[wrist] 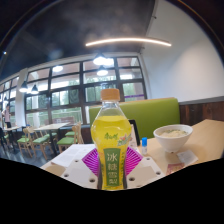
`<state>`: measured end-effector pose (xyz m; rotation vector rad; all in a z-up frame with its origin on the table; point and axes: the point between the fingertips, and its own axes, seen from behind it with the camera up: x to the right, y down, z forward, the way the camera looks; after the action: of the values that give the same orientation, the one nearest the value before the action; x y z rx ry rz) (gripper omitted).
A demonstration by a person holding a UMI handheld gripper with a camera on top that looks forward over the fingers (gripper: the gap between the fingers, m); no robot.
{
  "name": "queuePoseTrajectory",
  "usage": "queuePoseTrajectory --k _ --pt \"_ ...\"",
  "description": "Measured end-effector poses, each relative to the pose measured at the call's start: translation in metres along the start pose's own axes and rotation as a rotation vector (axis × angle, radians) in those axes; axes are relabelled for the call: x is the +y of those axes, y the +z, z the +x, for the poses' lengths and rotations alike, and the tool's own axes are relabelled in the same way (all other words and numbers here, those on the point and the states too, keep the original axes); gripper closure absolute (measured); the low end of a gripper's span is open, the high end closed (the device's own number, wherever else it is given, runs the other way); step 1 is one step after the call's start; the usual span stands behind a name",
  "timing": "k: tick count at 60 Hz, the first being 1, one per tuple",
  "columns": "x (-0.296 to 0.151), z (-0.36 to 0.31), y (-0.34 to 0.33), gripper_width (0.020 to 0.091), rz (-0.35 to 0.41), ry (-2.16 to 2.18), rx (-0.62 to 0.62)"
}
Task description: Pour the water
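1. We see one bottle [112, 140]: clear plastic, upright, yellow-green liquid inside, orange screw cap [111, 95], green-and-yellow label with a blue block of white characters near its base.
2. It stands between the two fingers of the gripper [112, 166]. Both pink pads [91, 161] sit right at its lower sides, ribbed texture fanning out either side. Looks like both press on it, so we read the fingers as closed down to bottle width and holding it.
3. Whether the bottle's base rests on the table [205, 140] or is lifted, we cannot tell; the base is hidden.
4. One white bowl [173, 136], round, smooth and glossy, sits on the pale table to the right of the bottle, apart from it. Something pale inside; contents unclear.
5. One small blue thing [144, 143] just right of the bottle, too small to identify.
6. Beyond: one green padded bench back [150, 114], several wooden chairs [38, 140] to the left, a wall of dark-framed windows [75, 85], one long curved ceiling light strip [128, 42].
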<state>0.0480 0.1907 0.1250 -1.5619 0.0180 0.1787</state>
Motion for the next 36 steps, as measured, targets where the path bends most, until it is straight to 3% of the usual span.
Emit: queuePoseTrajectory --k 8,10,20,23,31,35,36 --pt "0.026 0.001 0.008 0.0823 -0.059 -0.074 -0.014" --pt "0.034 0.008 0.009 0.0809 -0.107 -0.108 -0.007" --pt "0.035 0.009 0.013 0.0810 -0.082 -0.099 0.016" --pt "0.034 0.008 0.013 0.0779 -0.078 -0.094 0.017" --pt "0.034 0.004 0.009 0.0574 -0.092 -0.098 -0.005" --pt "0.038 0.002 0.003 0.0267 -0.139 -0.098 -0.013" --pt "0.037 0.001 -0.003 0.0245 -0.145 -0.092 -0.017"
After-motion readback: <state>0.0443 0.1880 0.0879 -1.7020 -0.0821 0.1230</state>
